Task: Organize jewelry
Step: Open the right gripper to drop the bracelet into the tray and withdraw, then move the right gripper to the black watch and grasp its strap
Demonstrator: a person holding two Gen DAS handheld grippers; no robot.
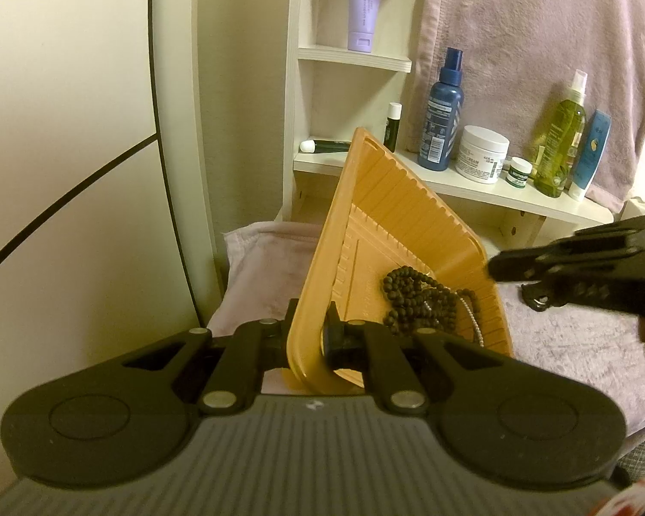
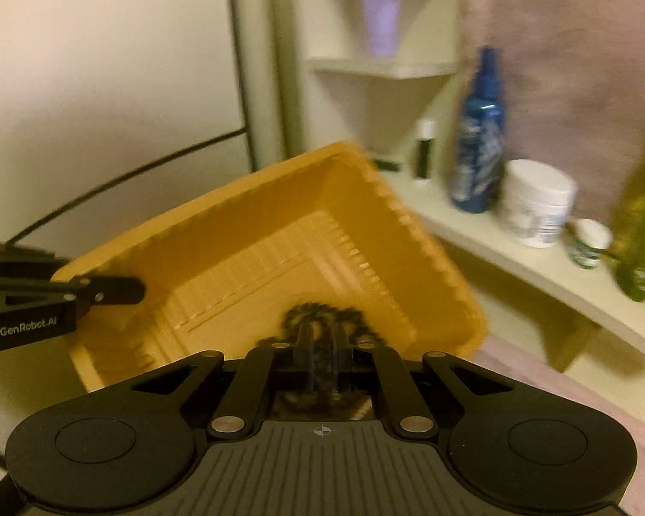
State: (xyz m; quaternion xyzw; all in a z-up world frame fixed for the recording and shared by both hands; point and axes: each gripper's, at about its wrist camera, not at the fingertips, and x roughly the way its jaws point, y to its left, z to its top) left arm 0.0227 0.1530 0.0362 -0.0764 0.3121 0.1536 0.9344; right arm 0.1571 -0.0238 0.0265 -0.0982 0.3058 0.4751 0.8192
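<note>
An orange plastic tray (image 1: pixel 387 198) is tipped up on its side, and my left gripper (image 1: pixel 311 314) is shut on its near rim. A heap of dark bead necklaces (image 1: pixel 413 296) and a pale beaded chain (image 1: pixel 473 322) lie in its low corner. My right gripper (image 1: pixel 494 266) comes in from the right, just beside the tray's right edge, with a dark beaded piece (image 1: pixel 537 299) hanging under it. In the right wrist view my right gripper (image 2: pixel 322 335) is shut on a dark bead strand, with the tray (image 2: pixel 236 223) and its beads (image 2: pixel 322 314) right ahead. The left gripper (image 2: pixel 133 290) grips the tray's left rim.
A cream shelf unit (image 1: pixel 516 198) behind the tray carries a blue spray bottle (image 1: pixel 440 116), a white jar (image 1: pixel 481 155), a small green-labelled pot (image 1: pixel 519 172), a green bottle (image 1: pixel 557 142) and a purple tube (image 1: pixel 360 4). Pink cloth (image 1: pixel 271 266) covers the surface and hangs behind.
</note>
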